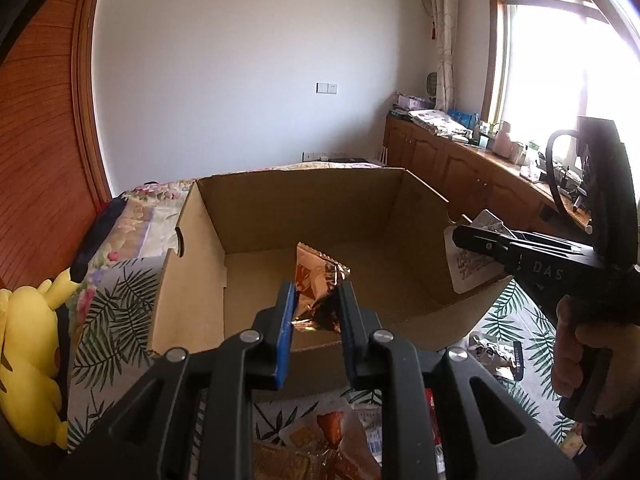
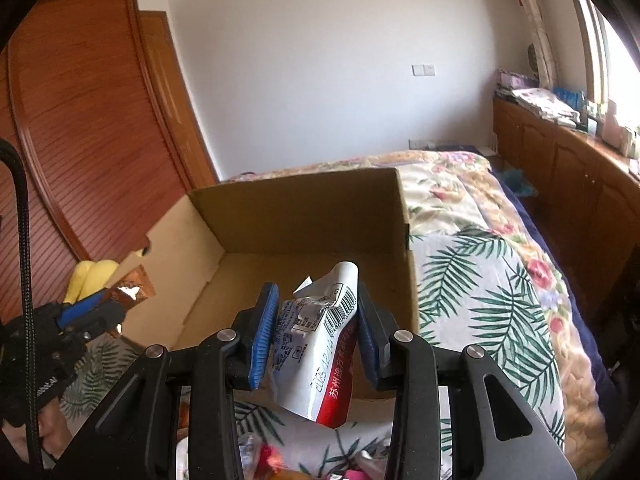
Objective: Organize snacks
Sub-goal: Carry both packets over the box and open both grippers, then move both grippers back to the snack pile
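An open cardboard box (image 1: 320, 216) stands on a bed covered with a leaf-print sheet (image 2: 480, 280), and its floor looks bare. All places below are given from this box.

The left gripper (image 1: 316, 304) is at the near edge of the box and points down into it. Its 2 blue-padded fingers (image 1: 286, 320) are clamped on a copper foil packet (image 1: 316, 280), which sticks up between them above the box floor. In the right wrist view the same packet (image 2: 134, 288) is seen just outside the left wall of the box, at the tip of that gripper (image 2: 108, 308).

The right gripper (image 2: 316, 332) is also at the near edge of the box, closer to its right wall. Its fingers (image 2: 264, 332) are pressed on both sides of a white and red pouch (image 2: 320, 344) with a barcode; the top of the pouch reaches over the box opening. In the left wrist view this gripper (image 1: 460, 236) comes in over the right wall, held by a hand (image 1: 568, 344).

A yellow plush toy (image 1: 28, 360) lies on the bed to the left of the box. More snack packets (image 1: 320, 440) lie on the sheet in front of the box, under the grippers.
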Demonstrator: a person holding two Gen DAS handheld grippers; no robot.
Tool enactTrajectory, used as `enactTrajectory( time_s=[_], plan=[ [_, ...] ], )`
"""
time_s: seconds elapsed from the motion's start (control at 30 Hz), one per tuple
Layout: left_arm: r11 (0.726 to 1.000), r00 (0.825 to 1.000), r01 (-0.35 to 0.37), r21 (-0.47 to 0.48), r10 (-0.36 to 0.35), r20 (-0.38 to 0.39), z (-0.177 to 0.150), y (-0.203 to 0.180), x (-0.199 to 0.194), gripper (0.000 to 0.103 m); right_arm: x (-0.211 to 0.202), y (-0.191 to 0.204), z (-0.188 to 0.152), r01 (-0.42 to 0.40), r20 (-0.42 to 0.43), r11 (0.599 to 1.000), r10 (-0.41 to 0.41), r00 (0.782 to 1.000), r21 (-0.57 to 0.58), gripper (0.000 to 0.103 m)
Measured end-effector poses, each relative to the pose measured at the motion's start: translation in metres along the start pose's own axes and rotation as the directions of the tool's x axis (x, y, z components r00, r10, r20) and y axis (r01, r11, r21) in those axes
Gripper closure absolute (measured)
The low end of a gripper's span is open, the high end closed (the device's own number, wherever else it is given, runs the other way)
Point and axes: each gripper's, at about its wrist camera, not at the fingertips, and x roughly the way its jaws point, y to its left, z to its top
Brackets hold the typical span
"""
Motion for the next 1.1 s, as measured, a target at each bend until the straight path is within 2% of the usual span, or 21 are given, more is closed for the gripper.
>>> enactTrajectory(
  time_s=[0.07,0.13,0.2,0.27,0.3,0.43,0.5,0.6,0.77,0.97,1.1],
  plan=[
    [1.0,1.0,-0.009,0.007,0.009,-0.006,0.0,-0.002,0.004,0.082,0.005,0.0,0.0,0.003,-0.01,1.0,-0.003,1.0,0.004,0.063],
    [1.0,1.0,-0.018,0.014,0.018,-0.01,0.0,-0.003,0.006,0.081,0.007,0.002,-0.002,0.002,-0.024,1.0,-0.002,1.0,-0.001,0.053],
    [1.0,1.0,-0.02,0.018,0.02,-0.014,-0.001,-0.003,0.007,0.078,0.01,0.004,-0.004,0.006,-0.032,1.0,-0.007,0.999,-0.016,0.052],
    [0.999,0.999,-0.03,0.027,0.031,-0.014,-0.002,-0.005,0.008,0.072,0.013,0.007,-0.007,0.014,-0.042,0.999,-0.015,0.999,-0.035,0.051],
    [0.999,0.999,-0.034,0.031,0.034,-0.017,-0.002,-0.006,0.007,0.07,0.014,0.008,-0.008,0.015,-0.043,0.999,-0.017,0.999,-0.041,0.046],
    [0.999,1.0,-0.02,0.033,0.021,-0.02,-0.005,-0.008,0.003,0.063,0.013,0.007,-0.012,0.005,-0.05,0.998,-0.008,0.999,-0.059,0.042],
    [0.999,1.0,-0.011,0.038,0.012,-0.021,-0.007,-0.009,-0.001,0.062,0.006,0.006,-0.013,0.003,-0.043,0.998,-0.006,0.999,-0.064,0.041],
    [0.999,1.0,0.004,0.043,-0.003,-0.013,-0.011,-0.01,-0.011,0.06,-0.014,0.005,-0.015,0.017,0.014,0.997,-0.016,1.0,-0.076,0.041],
    [0.998,0.999,0.033,0.061,-0.032,-0.011,-0.019,-0.014,-0.029,0.057,-0.047,0.007,-0.024,-0.019,0.038,0.993,0.023,0.999,-0.117,0.041],
    [0.992,0.998,0.067,0.104,-0.066,-0.014,-0.034,-0.025,-0.048,0.056,-0.073,0.005,-0.051,-0.072,0.009,0.986,0.075,0.997,-0.149,0.042],
    [0.99,0.997,0.078,0.119,-0.077,-0.017,-0.044,-0.031,-0.058,0.056,-0.073,0.004,-0.074,-0.095,-0.027,0.982,0.092,0.995,-0.16,0.042]
  ],
)
